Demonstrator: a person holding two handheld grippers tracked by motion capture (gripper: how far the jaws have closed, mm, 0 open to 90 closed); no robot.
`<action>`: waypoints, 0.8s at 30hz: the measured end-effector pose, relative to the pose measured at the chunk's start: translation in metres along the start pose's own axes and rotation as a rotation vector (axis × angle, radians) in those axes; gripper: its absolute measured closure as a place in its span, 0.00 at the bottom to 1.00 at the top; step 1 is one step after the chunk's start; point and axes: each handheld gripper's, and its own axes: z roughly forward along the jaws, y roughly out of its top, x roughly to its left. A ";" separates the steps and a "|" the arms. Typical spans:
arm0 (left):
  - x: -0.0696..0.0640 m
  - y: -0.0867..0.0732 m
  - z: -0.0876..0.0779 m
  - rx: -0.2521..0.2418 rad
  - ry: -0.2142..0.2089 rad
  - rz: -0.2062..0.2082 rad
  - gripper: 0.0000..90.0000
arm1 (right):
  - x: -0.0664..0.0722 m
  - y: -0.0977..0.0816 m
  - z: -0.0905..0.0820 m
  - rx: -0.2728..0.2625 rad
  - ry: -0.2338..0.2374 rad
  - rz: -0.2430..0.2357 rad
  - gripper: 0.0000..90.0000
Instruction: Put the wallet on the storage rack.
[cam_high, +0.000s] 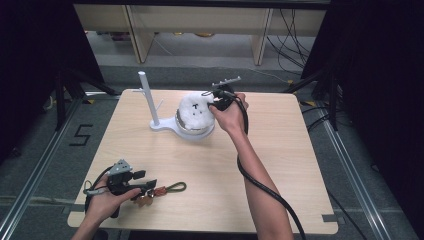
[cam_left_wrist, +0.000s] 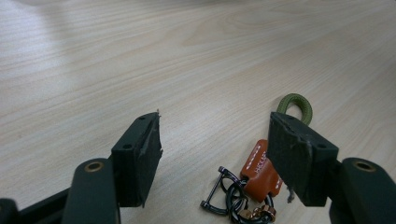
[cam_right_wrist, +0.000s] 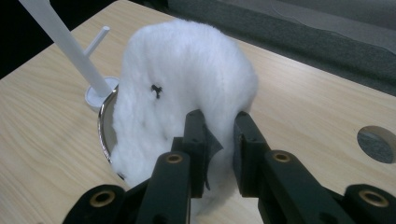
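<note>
A white plush toy (cam_high: 195, 111) (cam_right_wrist: 187, 79) lies in a metal bowl (cam_high: 192, 131) (cam_right_wrist: 103, 121) at the back middle of the table. My right gripper (cam_high: 212, 102) (cam_right_wrist: 219, 135) reaches it from the right, with a fold of the white fur pinched between its jaws. At the front left, my left gripper (cam_high: 150, 186) (cam_left_wrist: 215, 154) rests low over the table with its jaws wide apart. A keychain (cam_high: 167, 189) (cam_left_wrist: 259, 172) lies on the wood between and just past those jaws: an orange leather tag, dark rings and a green cord loop (cam_left_wrist: 296, 105). Nothing touches the pads.
A white stand (cam_high: 150, 100) (cam_right_wrist: 60, 42) with a tall post and short pegs rises just left of the bowl. A round hole (cam_right_wrist: 378, 143) shows in the tabletop to the right in the right gripper view. Bare wood (cam_high: 280, 150) lies between the two hands.
</note>
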 end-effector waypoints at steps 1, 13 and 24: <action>0.000 0.000 0.000 0.002 0.000 0.001 0.38 | 0.001 0.000 0.001 0.011 -0.005 -0.002 0.86; -0.001 -0.001 0.002 0.002 -0.001 0.003 0.38 | 0.009 -0.001 0.005 0.036 -0.053 -0.049 0.72; -0.001 0.000 0.001 0.004 -0.002 0.003 0.39 | 0.008 -0.004 0.012 0.061 -0.052 -0.024 0.64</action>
